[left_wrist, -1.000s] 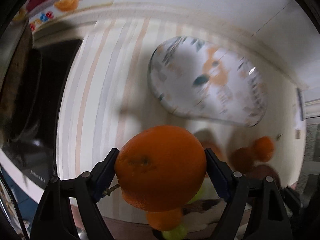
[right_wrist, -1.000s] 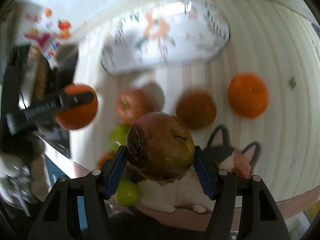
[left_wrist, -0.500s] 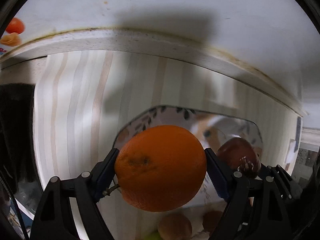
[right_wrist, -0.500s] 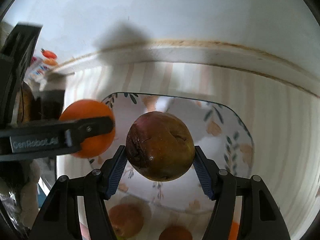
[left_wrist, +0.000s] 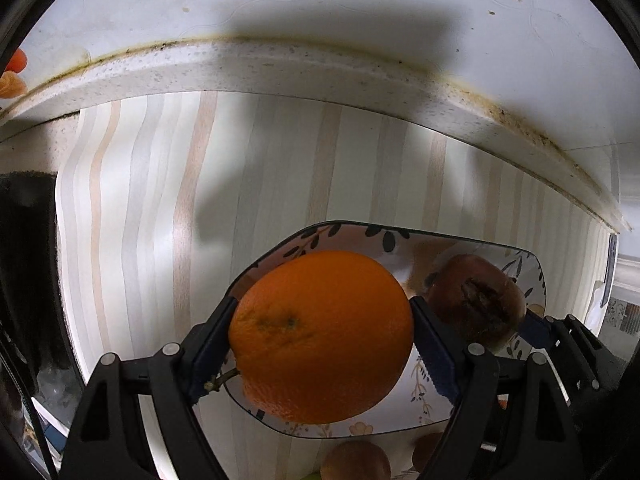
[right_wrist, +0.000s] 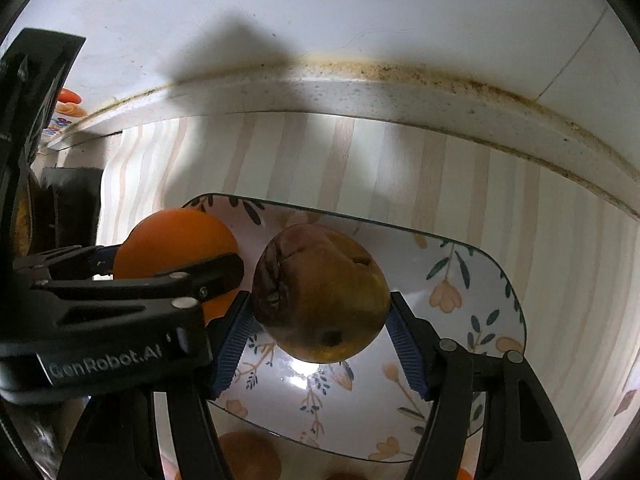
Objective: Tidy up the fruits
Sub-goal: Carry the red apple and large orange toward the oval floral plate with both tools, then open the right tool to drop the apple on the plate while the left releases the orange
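Observation:
My left gripper (left_wrist: 322, 336) is shut on a large orange (left_wrist: 322, 336), held just above the left part of a flower-patterned plate (left_wrist: 528, 272). My right gripper (right_wrist: 320, 312) is shut on a brown, bruised apple (right_wrist: 320, 296) over the middle of the same plate (right_wrist: 460, 300). In the right wrist view the left gripper (right_wrist: 172, 270) with its orange (right_wrist: 172, 240) hangs close at the left. In the left wrist view the apple (left_wrist: 476, 304) shows at the right, beside the orange.
The plate lies on a striped mat (left_wrist: 160, 200) near a stained white wall ledge (left_wrist: 280, 68). More fruit lies below the plate's near edge (left_wrist: 356, 462) (right_wrist: 248, 456). A dark object (left_wrist: 28, 260) stands at the left.
Both grippers have carried their fruit away from the loose fruit on the mat to above the plate and sunk lower. Their grips have stayed the same.

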The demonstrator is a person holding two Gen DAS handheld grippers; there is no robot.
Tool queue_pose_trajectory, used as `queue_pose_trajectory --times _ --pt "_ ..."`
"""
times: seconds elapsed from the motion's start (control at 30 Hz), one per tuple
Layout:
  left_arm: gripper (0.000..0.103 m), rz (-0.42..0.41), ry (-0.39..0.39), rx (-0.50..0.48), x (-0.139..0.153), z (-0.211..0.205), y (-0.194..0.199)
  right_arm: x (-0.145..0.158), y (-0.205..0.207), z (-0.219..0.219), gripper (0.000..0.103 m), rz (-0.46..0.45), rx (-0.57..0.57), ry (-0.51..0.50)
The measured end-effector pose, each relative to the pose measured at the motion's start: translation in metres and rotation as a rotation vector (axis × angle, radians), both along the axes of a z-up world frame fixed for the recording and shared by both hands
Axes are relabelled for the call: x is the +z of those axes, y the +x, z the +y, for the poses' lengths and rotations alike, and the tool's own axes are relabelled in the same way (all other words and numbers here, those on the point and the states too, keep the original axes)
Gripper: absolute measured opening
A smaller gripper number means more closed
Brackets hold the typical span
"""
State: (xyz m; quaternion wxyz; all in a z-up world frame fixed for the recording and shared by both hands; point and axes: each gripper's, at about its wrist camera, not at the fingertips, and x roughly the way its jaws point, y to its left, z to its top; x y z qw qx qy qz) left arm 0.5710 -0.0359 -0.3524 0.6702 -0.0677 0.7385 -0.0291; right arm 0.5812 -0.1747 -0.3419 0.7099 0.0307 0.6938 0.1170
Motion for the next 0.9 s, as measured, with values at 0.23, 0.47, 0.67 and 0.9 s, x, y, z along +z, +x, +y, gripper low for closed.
queue_pose_trajectory --times 0.23,0.47,0.67,0.9 --pt "0.084 0.014 0.009 0.005 -0.004 0.002 0.003 0.000 0.004 0.010 0.083 0.012 -0.020 -0.010" --pt "0.088 0.012 0.017 0.003 -0.005 0.005 0.009 0.007 0.000 -0.015 0.096 0.024 -0.107 0.009" --pt "0.091 -0.083 0.013 -0.020 0.028 0.002 0.009 0.023 -0.007 -0.031 0.097 0.014 -0.147 0.006" --pt "0.091 -0.208 0.082 -0.050 0.075 0.008 -0.022 0.054 -0.033 -0.035 0.098 -0.053 -0.178 -0.067"
